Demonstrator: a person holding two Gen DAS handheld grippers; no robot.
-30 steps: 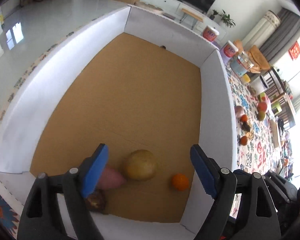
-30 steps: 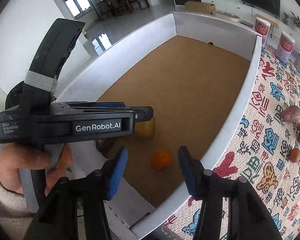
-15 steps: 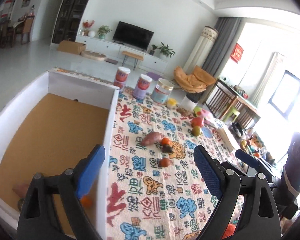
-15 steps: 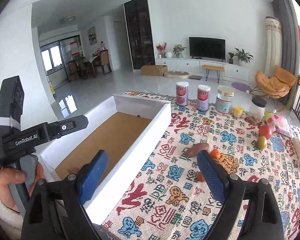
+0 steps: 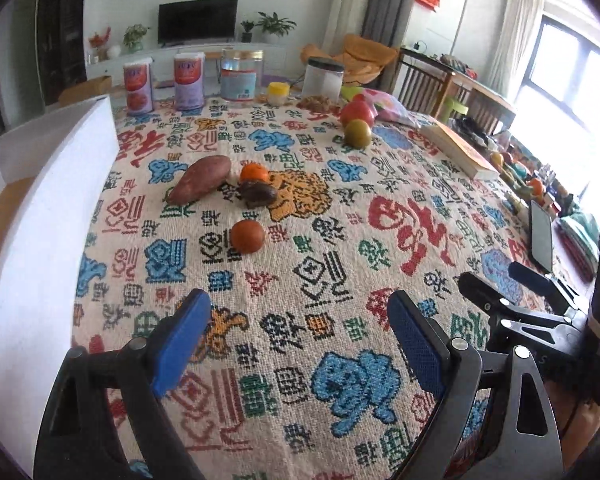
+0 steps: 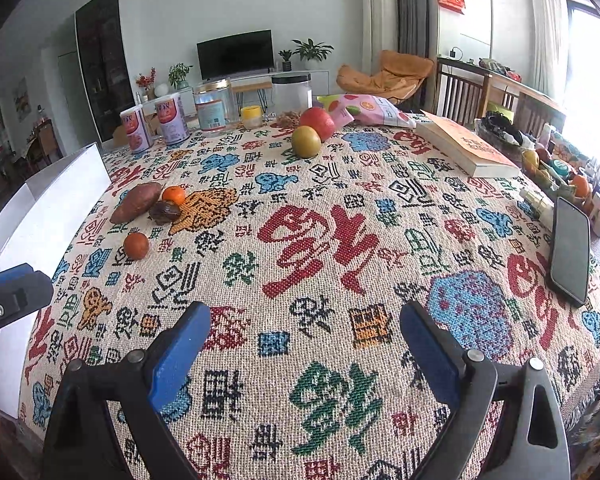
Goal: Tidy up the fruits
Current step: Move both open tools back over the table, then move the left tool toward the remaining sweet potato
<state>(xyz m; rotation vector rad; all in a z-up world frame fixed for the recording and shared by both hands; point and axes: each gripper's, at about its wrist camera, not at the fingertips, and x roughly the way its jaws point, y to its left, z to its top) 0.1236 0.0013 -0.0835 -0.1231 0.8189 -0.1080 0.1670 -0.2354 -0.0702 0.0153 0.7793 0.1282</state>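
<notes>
**Both tongs spread above the patterned table**

Left tongs (image 5: 300,344) and right tongs (image 6: 304,348) are gaping empty, jaws having just been widening. At 11 o'clock, sweet potato (image 5: 199,179), tangerine (image 5: 254,172) and orange fruit (image 5: 247,236) are lying beside the white box (image 5: 48,216).

Strong daylight is admitted through the window (image 5: 572,64) at right, where detail is perhaps washed out; edges are bent and darkened by fisheye distortion

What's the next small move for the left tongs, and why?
Probably ease the left tongs forward toward the lone orange fruit. They're open and empty, and that fruit sits nearest on the patterned cloth, apart from the sweet potato cluster, close to the white box.
</notes>
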